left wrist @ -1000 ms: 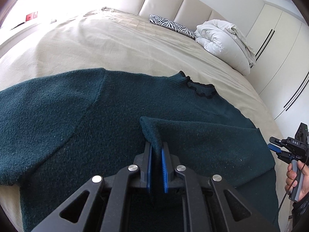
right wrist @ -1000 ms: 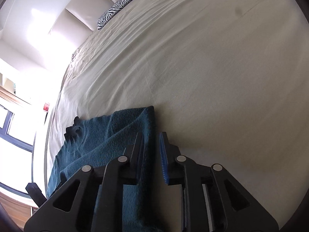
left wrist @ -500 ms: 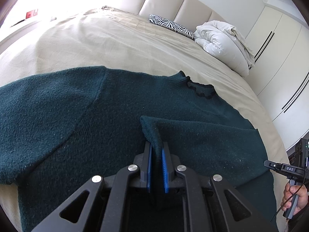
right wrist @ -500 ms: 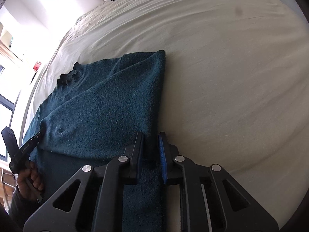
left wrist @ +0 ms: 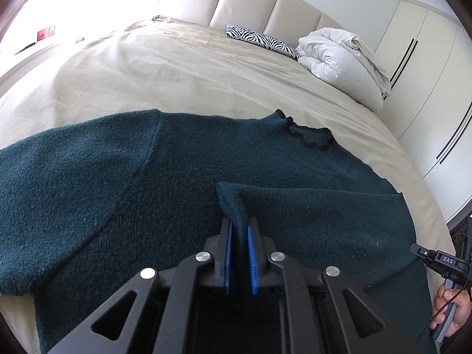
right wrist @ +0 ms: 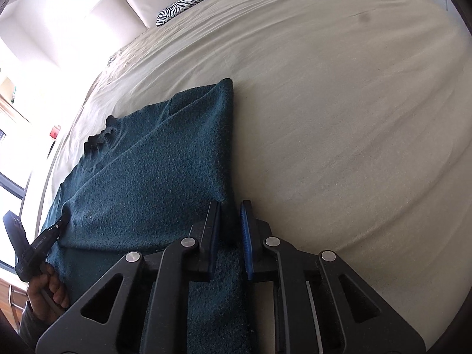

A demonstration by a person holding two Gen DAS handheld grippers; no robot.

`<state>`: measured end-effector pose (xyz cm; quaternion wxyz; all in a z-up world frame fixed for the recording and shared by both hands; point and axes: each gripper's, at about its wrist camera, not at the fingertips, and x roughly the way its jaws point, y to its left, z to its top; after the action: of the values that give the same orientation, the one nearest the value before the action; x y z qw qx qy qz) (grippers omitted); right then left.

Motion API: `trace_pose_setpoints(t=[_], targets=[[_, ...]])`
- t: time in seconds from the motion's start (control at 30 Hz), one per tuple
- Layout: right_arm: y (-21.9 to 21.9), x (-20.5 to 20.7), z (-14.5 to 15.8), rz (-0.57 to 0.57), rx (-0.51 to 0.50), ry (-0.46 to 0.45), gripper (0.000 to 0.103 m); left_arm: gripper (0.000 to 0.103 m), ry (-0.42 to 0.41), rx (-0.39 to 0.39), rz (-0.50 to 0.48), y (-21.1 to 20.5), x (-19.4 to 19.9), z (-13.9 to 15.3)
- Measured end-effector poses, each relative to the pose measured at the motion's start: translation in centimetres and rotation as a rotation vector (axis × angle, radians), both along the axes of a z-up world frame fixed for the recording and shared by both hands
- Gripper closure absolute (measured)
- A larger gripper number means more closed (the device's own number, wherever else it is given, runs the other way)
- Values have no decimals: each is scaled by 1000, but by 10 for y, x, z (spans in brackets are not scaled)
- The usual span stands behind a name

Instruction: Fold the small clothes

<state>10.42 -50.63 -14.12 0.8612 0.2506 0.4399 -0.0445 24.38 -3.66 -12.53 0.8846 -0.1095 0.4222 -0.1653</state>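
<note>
A fold of the dark teal sweater (left wrist: 177,177) is clamped by the left gripper (left wrist: 239,253); its edge is pinched by the right gripper (right wrist: 230,236), whose jaws have just been closing. Beyond it, the beige bedspread (left wrist: 177,65) is seen.

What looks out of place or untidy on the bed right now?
Little stands out. The white duvet lies bundled in a heap by the headboard, not spread out. The green sweater is only half folded, one sleeve still spread flat.
</note>
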Motion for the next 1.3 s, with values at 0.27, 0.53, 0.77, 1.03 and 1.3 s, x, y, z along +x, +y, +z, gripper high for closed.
trace_pose_setpoints(t=[0.27,0.53,0.77,1.03,1.3], targets=[[-3,-31,31,-88,-20,-57,74,46,-28,-9,51,35,-32,34],[84,-81,98,-66,-226,-256,38,37,-25,-220,360,202,-114,49],[162,-91,114,27,-115,-305,31,37,70,-537,708,343,-165,6],[210,-103,109,80,-25,-269,31,37,45,-821,946,416,-165,-26],[195,-118,99,28,67,-259,31,75,54,-870,1042,431,-128,-31]])
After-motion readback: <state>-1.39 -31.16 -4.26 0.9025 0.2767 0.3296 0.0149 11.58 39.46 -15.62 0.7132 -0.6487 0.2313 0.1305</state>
